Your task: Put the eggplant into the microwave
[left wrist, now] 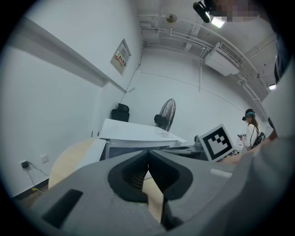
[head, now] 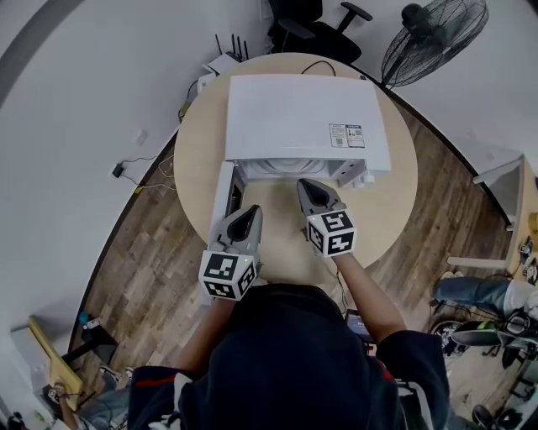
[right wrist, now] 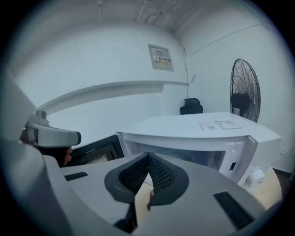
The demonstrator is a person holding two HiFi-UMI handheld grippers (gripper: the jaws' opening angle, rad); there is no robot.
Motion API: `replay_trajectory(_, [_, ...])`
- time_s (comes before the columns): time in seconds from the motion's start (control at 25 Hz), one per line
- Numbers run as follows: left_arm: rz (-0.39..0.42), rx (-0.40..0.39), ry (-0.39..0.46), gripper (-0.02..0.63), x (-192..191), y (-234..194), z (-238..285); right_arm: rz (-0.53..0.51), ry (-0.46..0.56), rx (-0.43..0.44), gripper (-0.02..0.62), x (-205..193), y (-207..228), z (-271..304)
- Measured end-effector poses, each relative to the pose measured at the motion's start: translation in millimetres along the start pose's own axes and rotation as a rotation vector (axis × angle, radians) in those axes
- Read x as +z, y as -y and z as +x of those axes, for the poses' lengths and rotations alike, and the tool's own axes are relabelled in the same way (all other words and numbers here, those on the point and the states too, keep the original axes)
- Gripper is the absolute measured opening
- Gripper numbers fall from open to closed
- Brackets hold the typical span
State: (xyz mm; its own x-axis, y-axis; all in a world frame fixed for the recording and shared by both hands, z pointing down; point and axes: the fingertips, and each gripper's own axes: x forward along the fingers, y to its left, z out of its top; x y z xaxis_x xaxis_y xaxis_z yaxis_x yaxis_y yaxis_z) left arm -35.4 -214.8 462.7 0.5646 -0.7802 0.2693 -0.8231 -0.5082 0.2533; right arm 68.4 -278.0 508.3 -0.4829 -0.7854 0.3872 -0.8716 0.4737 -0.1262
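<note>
The white microwave [head: 303, 117] stands at the back of the round wooden table [head: 387, 210], its door [head: 223, 197] swung open to the left. No eggplant shows in any view. My left gripper [head: 250, 217] hovers by the open door, jaws shut with nothing between them. My right gripper [head: 309, 189] points at the microwave's open mouth, also shut and holding nothing. In the left gripper view the jaws [left wrist: 148, 154] meet in front of the microwave [left wrist: 138, 133]. The right gripper view shows its jaws [right wrist: 148, 156] closed before the lit cavity [right wrist: 198, 154].
A black floor fan [head: 433, 38] and an office chair [head: 315, 25] stand behind the table. A router [head: 223, 59] and cables lie at the far left rim. Another person's legs [head: 487, 294] show at the right, beside a shelf.
</note>
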Motion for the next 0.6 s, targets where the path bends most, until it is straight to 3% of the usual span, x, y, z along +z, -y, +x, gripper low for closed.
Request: replay_trajectory(0.6, [0.097,0.01,0.123,0.017,55,-6,-11,-0.027,0.245,0.01,0.011,94,-30,-71])
